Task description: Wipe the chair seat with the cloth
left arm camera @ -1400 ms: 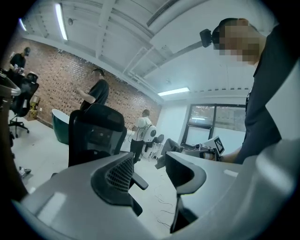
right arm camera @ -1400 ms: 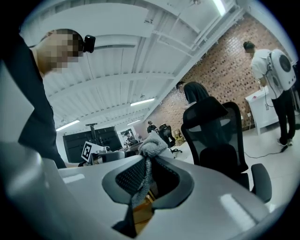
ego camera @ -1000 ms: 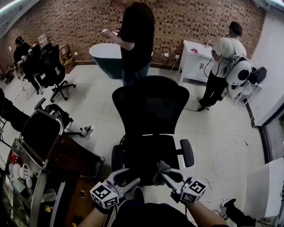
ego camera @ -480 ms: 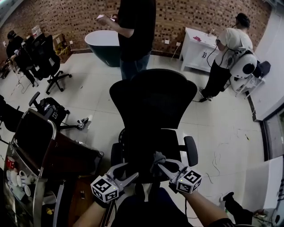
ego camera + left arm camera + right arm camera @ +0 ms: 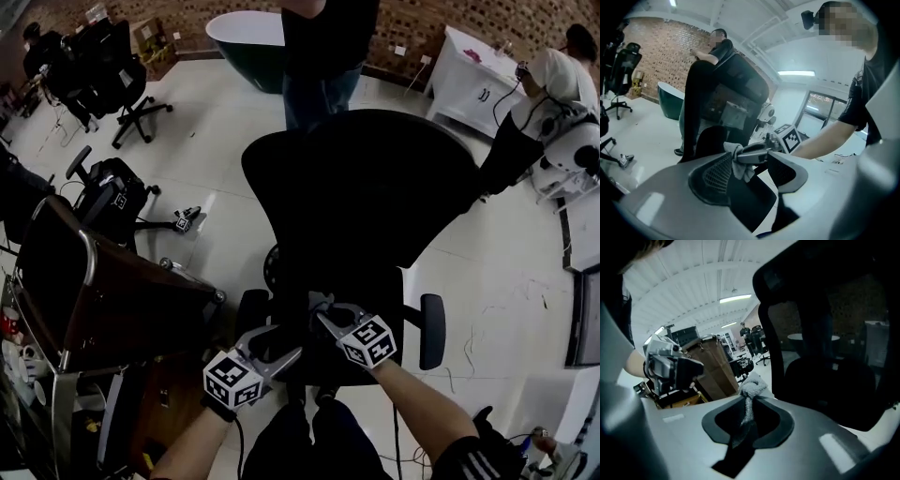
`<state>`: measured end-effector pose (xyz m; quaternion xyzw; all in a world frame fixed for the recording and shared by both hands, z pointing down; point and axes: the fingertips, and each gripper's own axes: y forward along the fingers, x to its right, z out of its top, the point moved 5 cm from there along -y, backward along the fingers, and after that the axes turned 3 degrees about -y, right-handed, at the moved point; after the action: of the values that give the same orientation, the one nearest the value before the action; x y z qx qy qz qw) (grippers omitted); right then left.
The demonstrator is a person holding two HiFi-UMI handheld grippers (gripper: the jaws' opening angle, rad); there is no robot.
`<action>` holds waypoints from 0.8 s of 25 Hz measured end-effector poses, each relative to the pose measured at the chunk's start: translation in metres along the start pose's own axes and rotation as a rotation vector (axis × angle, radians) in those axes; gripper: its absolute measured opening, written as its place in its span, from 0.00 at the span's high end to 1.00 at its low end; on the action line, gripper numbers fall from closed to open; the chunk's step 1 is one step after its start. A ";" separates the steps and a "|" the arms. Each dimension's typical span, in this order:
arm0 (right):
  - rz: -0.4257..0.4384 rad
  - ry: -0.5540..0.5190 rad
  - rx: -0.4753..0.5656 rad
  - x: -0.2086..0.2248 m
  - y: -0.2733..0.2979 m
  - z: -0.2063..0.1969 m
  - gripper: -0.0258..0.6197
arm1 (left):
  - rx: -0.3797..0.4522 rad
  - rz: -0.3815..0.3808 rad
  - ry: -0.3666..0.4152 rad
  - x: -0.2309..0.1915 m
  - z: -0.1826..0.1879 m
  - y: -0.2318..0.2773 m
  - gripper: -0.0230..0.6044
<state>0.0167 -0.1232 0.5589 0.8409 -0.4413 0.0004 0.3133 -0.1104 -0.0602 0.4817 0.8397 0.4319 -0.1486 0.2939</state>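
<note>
Holding the cloth [image 5: 751,388] pinched in the right gripper [image 5: 321,311] fingers over the chair seat [image 5: 386,298] front edge. Left gripper [image 5: 281,345] fingers apart, empty. Best: press cloth flat, sweep overlapping strokes.

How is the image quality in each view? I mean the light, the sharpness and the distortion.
Head view: strong fisheye bending, and the black office chair is nearly featureless. Left gripper view: a bright strip light overhead, and the near jaws look soft. Right gripper view: the chair is a dark silhouette against a bright background, while the grey cloth is readably lit.
</note>
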 end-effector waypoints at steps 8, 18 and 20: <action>-0.009 -0.035 -0.240 0.077 0.143 -0.071 0.88 | 0.003 0.047 -0.072 -0.071 -0.034 0.054 0.54; 0.017 -0.133 -0.370 0.118 0.243 -0.111 0.88 | 0.005 0.055 -0.134 -0.120 -0.067 0.088 0.54; 0.014 -0.132 -0.399 0.121 0.251 -0.120 0.88 | 0.006 0.055 -0.140 -0.121 -0.068 0.091 0.54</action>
<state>-0.0626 -0.2537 0.8214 0.7572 -0.4582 -0.1397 0.4441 -0.1074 -0.1366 0.6291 0.8396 0.3866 -0.2001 0.3248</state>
